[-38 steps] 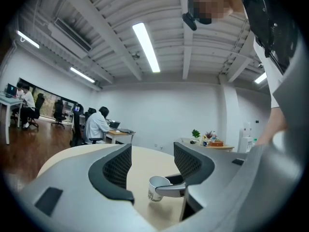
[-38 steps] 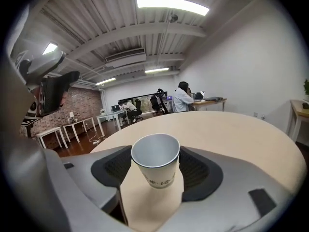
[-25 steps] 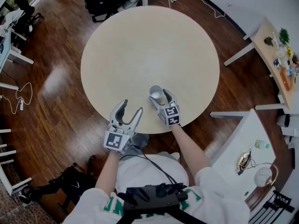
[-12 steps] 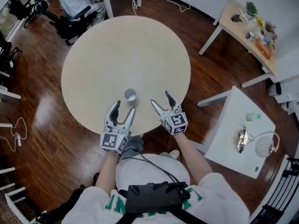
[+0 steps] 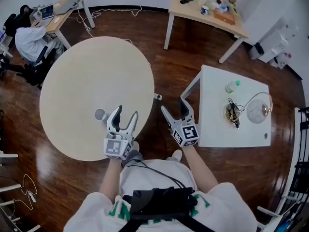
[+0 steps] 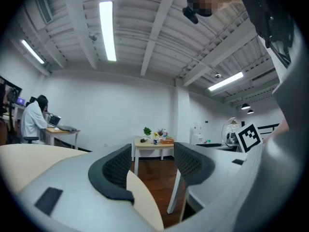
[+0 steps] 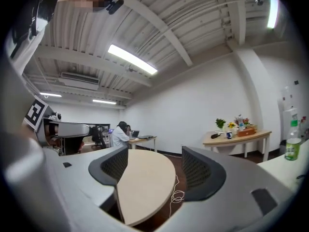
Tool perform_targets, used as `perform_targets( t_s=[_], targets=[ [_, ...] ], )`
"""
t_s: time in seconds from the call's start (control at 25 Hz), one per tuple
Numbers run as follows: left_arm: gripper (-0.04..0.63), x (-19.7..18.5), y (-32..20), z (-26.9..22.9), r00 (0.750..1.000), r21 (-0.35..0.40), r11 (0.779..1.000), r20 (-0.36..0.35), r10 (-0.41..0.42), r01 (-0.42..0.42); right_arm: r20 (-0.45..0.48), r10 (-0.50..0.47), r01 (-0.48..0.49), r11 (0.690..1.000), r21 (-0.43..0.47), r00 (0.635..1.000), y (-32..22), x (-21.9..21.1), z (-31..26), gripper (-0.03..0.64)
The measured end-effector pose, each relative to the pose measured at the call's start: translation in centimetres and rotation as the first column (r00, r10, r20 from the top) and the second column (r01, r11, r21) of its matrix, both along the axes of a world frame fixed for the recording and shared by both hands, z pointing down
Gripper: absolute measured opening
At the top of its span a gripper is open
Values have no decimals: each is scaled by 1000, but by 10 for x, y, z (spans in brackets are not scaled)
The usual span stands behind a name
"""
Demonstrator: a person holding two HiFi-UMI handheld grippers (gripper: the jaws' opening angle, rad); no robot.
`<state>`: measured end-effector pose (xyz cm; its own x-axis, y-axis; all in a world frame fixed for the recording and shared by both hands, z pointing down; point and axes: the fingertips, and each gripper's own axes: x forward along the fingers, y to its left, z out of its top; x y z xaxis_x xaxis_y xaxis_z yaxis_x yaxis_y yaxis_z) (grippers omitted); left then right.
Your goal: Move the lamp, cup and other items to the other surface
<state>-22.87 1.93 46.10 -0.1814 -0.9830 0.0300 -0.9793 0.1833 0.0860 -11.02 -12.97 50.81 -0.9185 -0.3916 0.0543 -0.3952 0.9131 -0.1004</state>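
Cup (image 5: 100, 114) on round table (image 5: 87, 76), lamp (image 5: 256, 111) on white table (image 5: 212, 127), well apart.

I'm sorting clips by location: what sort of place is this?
Likely an open office or lab: a person seated at a laptop desk, a round table, and strip lights under an exposed ceiling.

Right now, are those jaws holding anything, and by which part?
Nothing. The left gripper and the right gripper both have open, empty jaws; the cup stands alone on the table.
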Motion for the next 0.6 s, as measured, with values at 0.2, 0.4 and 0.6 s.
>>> perform_targets(
  t_s=[0.2,0.4,0.6],
  targets=[
    [265,53,-49,-4,990,26,990,26,135,-136,48,151,-152,988,6,987,-27,78,-18,373],
    [256,95,-80,-6,970,48,970,69,235,-239,72,286,-288,957,20,956,-40,142,-29,367],
    [245,131,-101,-4,941,41,941,52,335,-337,61,358,-362,930,60,932,-39,186,-31,351]
  ],
)
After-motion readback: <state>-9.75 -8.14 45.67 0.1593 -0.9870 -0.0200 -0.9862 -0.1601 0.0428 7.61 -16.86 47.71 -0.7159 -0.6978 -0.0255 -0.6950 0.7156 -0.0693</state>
